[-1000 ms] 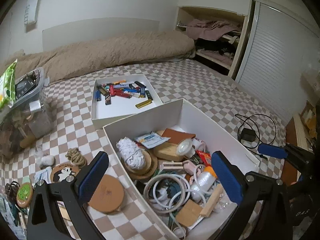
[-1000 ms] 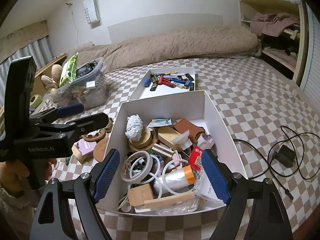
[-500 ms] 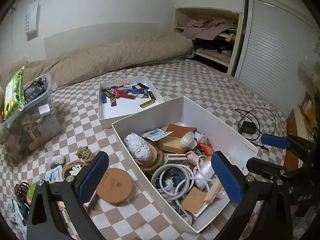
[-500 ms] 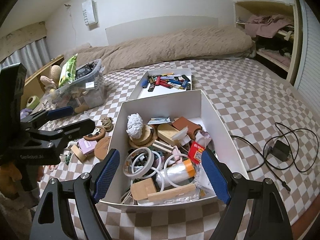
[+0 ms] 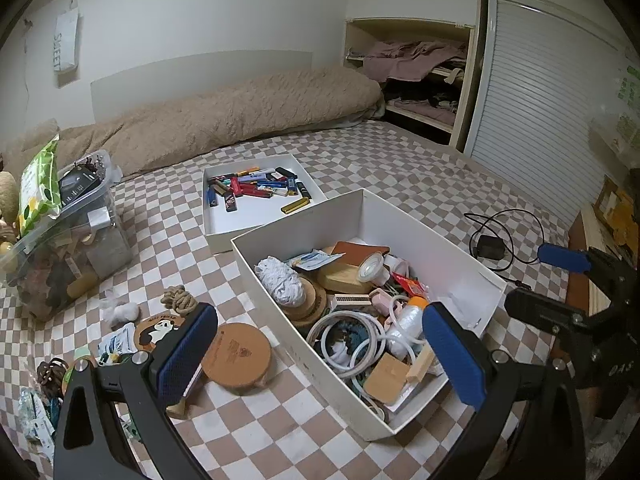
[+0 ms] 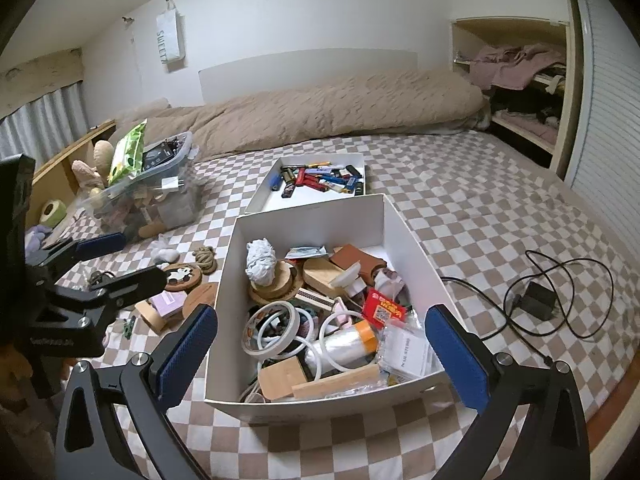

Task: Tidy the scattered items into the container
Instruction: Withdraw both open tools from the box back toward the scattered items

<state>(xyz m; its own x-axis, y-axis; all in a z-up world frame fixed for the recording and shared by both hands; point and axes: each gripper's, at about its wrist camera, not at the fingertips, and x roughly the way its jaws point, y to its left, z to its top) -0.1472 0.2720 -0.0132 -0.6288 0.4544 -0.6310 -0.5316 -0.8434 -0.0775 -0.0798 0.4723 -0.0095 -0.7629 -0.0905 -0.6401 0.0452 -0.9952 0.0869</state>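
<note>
The white box (crammed with oddments) is framed between the right gripper pads — jaws opening, nothing pinched; the left gripper is spread, empty, beside the box.

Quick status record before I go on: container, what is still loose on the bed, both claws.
container: white box, open, already cluttered with tape rolls, wood pieces and packets
still loose: round cork coaster, panda coaster, rope knot, all left of the box on the checked bedsheet
second tray: shallow white tray of lighters behind the box
left claw: open, holding nothing
right claw: jaws opening, holding nothing
</note>
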